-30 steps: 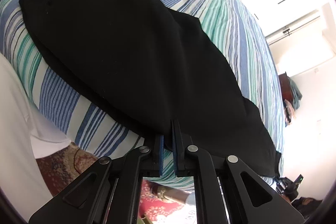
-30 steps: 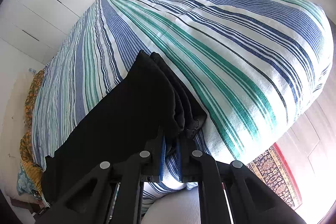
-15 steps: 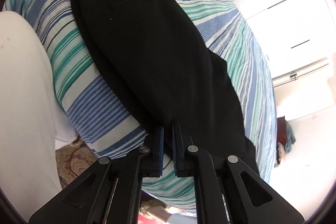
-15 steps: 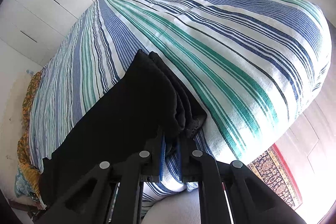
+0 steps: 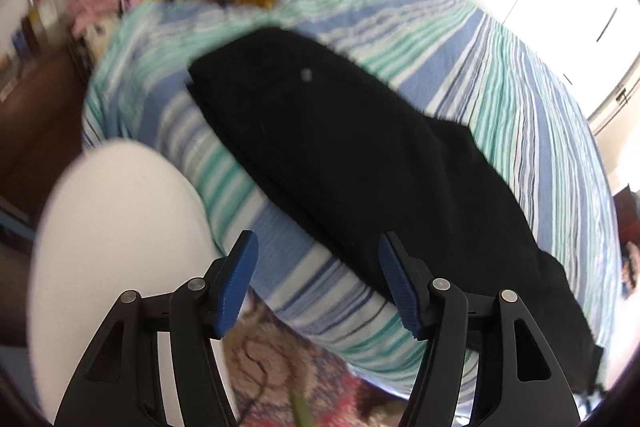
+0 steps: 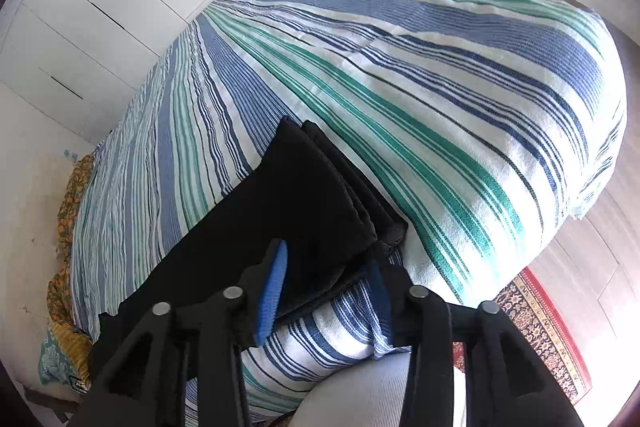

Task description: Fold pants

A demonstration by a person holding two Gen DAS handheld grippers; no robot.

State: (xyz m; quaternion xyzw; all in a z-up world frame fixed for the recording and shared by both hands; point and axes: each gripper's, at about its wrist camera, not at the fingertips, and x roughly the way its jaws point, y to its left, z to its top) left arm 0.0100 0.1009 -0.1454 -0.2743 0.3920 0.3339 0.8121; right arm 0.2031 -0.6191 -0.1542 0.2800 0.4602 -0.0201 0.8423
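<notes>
Both grippers just let go: left gripper [image 5: 316, 275] and right gripper [image 6: 324, 287] gape wide, holding nothing, black cotton pants [image 5: 360, 155] lying lengthwise-folded on the striped bedspread [image 6: 440, 107].

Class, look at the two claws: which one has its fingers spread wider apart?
The left claw: its blue fingers stand far apart beside the black fabric pants. The right claw shows a narrower gap.

black pants [image 6: 304, 211] on striped bed [image 6: 460, 115] (right gripper [image 6: 328, 287] spread)
</notes>
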